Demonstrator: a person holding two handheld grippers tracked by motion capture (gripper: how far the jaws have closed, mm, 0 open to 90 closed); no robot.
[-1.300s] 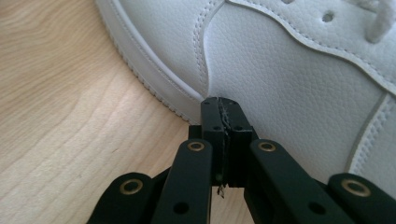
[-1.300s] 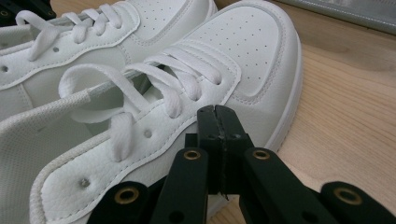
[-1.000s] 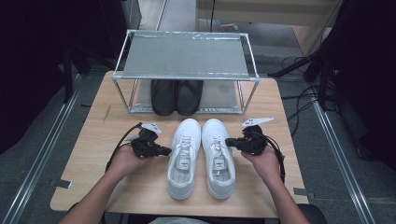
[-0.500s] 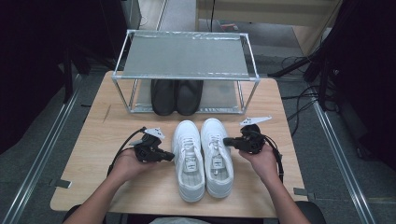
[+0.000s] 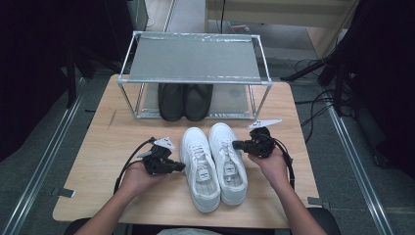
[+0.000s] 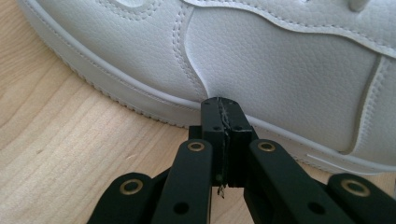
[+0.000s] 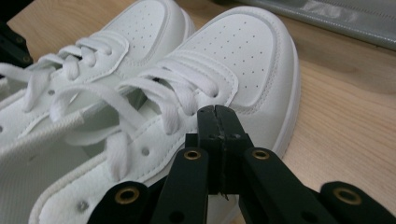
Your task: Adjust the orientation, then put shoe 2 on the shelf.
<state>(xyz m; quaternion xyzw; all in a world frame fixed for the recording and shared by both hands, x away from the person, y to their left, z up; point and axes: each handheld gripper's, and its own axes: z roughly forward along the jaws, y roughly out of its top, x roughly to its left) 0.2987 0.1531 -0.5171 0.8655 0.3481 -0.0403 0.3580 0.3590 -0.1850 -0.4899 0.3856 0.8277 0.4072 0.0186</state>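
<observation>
White shoes point(image 5: 214, 166) sliding back from rack point(image 5: 195, 73); left tool point(image 5: 179, 167), right tool point(image 5: 237, 145) pressing sides, both clamped together, empty.

Overhead wide — gripper close-ups, shared sneakers point(image 5: 214, 165)

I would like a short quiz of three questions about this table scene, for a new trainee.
1. True or false: both tongs are shut with nothing between them.
2. Where does the black pair stand? A) on top of the rack B) under the rack's shelf C) on the floor
3. Which tongs touch the side of the left white shoe?

Key:
1. True: left tongs, right tongs.
2. B: black shoes, rack.
3. The left tongs; white shoes.
</observation>
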